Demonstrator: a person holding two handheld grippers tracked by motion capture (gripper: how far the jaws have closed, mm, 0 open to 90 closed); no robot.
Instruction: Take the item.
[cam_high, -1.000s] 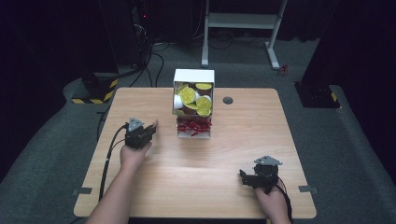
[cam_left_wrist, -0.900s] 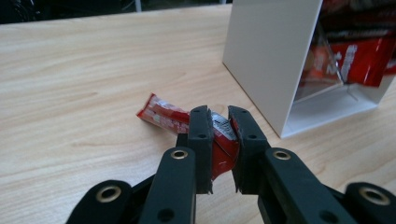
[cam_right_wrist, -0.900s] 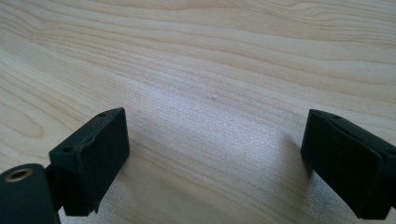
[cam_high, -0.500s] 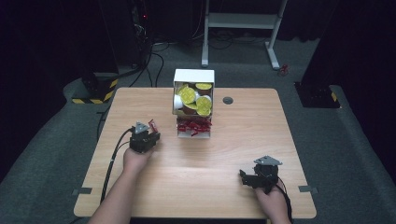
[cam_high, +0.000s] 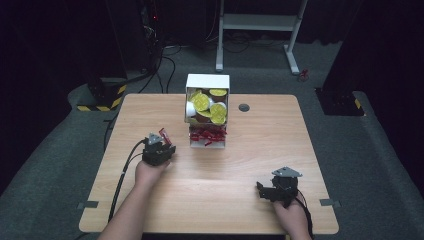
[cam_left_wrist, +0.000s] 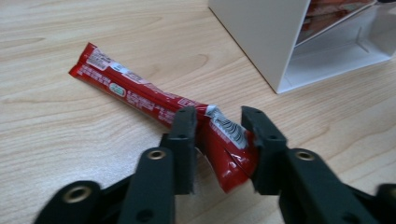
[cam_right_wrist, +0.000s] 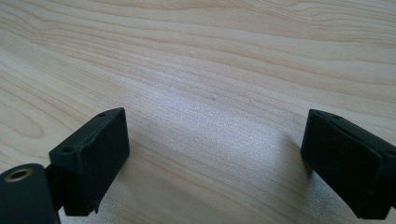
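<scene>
Left gripper (cam_left_wrist: 218, 122): fingers (cam_left_wrist: 184, 135) pinch one end of a red packet (cam_left_wrist: 154, 100), whose far end lies on or just above the bench (cam_high: 240, 165); contact cannot be confirmed. In the high view the packet (cam_high: 164, 136) sits left of a white box (cam_high: 207, 82) at the bench's rear centre. The box holds round yellow-lidded cups (cam_high: 218, 112) above and more red packets (cam_high: 207, 135) below. Right gripper (cam_right_wrist: 215, 154): fingers (cam_right_wrist: 93, 154) spread wide, nothing between them, low over bare wood near the front right.
</scene>
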